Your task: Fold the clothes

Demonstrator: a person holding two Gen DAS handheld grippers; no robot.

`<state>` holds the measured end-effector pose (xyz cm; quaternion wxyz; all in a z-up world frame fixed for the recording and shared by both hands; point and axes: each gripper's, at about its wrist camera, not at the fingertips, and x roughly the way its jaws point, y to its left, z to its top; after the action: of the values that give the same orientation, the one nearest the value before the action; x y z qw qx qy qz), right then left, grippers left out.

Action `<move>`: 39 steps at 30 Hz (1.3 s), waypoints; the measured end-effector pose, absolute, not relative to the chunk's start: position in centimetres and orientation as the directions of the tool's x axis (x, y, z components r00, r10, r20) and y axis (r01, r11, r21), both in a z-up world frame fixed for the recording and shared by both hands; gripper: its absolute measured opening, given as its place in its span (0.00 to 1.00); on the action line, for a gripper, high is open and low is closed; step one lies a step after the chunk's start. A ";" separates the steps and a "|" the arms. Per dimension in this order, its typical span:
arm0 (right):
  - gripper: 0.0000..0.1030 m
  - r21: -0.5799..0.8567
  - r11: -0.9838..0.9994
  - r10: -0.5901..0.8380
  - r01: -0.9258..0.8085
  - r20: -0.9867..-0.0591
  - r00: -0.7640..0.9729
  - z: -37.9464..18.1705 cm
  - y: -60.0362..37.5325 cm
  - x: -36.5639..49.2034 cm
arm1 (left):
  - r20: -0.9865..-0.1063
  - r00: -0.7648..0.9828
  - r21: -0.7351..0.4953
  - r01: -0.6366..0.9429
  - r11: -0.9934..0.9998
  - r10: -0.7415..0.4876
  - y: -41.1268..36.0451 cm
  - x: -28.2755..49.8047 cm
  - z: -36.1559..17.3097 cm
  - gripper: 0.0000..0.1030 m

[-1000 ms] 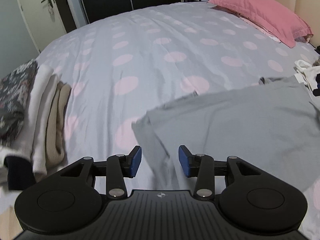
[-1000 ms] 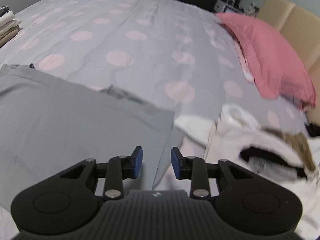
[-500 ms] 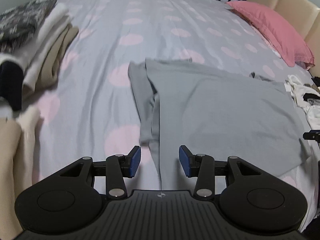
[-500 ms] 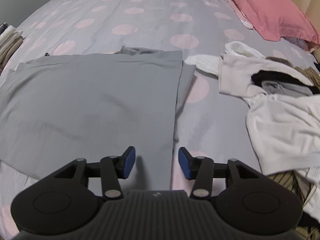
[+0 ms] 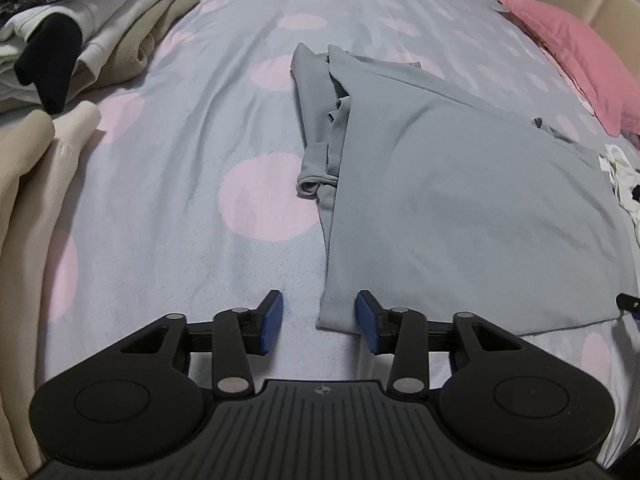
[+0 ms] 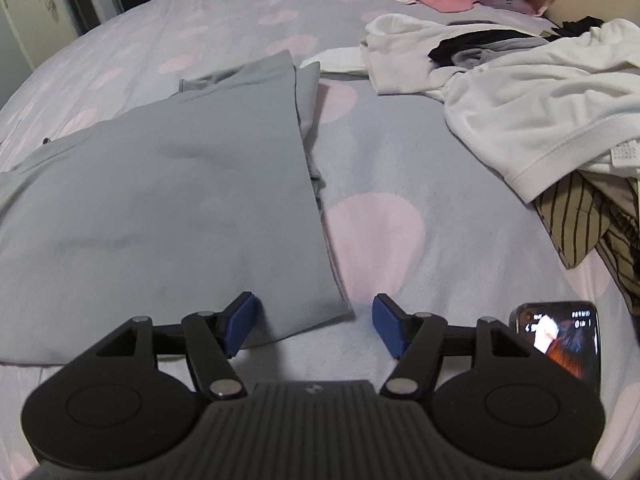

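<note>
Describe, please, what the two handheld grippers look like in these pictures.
Both look alike. The left gripper and right gripper have matte black bodies: a ribbed central plate bearing a small round emblem, a round disc housing on each side, and black linkage arms with silver pivot pins. Their fingers end in blue pads. No cables, hands or sleeves are visible.

i see a smooth, matt grey knit garment [image 5: 460, 200] lying on a soft cotton-like lilac bedsheet with pink dots [image 5: 180, 200]. my left gripper [image 5: 319, 320] and right gripper [image 6: 312, 326] are matt black plastic with blue rubbery pads [image 6: 240, 322] and shiny metal pivots. a glossy-screened phone [image 6: 560, 338] gleams.
</note>
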<state>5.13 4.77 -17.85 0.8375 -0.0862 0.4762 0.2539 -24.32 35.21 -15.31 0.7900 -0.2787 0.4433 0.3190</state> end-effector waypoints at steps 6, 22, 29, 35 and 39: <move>0.12 0.144 0.852 0.386 -0.503 -0.822 0.419 -16.8 4.6 5.2 | -0.857 0.423 -0.157 -0.757 0.634 0.293 34.4 -24.2 -14.9 0.03; 0.09 0.053 0.768 0.413 -0.639 -0.802 0.431 -13.1 5.0 2.3 | -0.753 0.540 -0.184 -0.721 0.668 0.376 34.4 -25.6 -7.3 0.00; 0.09 0.063 0.733 0.414 -0.678 -0.832 0.370 -12.5 4.3 1.0 | -0.755 0.527 -0.166 -0.731 0.662 0.391 33.7 -27.7 -5.2 0.00; 0.09 0.068 0.703 0.403 -0.708 -0.858 0.318 -12.5 3.9 0.1 | -0.834 0.423 -0.090 -0.738 0.669 0.355 33.1 -27.9 -7.8 0.00; 0.09 0.060 0.701 0.361 -0.711 -0.889 0.280 -14.4 4.0 0.4 | -0.880 0.350 -0.053 -0.746 0.664 0.322 33.5 -27.4 -10.1 0.00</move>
<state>0.41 4.03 -14.40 0.7800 -0.1778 0.4918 0.3436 -27.40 33.48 -10.09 0.7885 -0.2309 0.4586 0.3386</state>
